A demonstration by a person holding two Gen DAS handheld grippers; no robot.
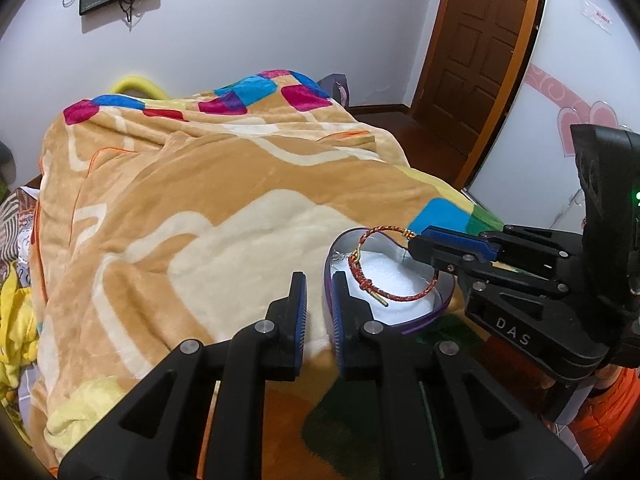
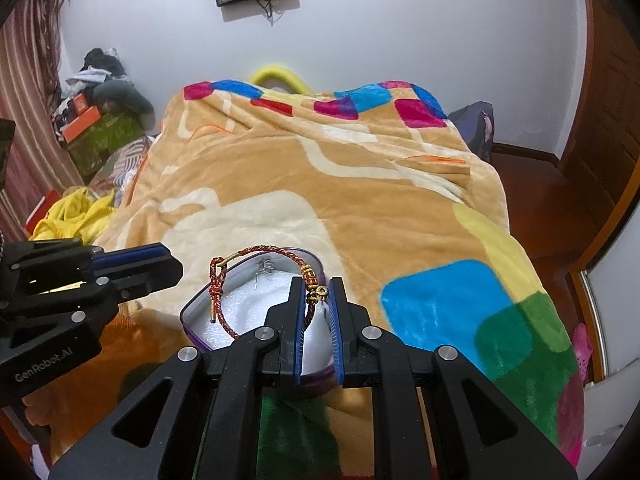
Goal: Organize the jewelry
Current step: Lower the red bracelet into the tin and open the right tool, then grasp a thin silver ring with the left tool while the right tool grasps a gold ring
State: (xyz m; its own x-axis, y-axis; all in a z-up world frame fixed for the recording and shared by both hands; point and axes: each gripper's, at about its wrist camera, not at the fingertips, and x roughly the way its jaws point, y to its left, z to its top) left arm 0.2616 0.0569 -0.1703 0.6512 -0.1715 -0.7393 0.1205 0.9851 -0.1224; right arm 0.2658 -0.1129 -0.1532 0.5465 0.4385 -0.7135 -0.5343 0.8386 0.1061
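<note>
Right wrist view: the left gripper (image 2: 168,264) sits closed and empty at left; the right gripper (image 2: 316,292) pinches the braided bracelet (image 2: 224,316) over the foam-lined tin (image 2: 192,316). 1 bracelet hangs above the tin, release apparently left.

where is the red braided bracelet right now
The red braided bracelet hangs over the open purple tin with white padding, pinched at its beaded end by the right gripper, near the bed's front edge.
</note>
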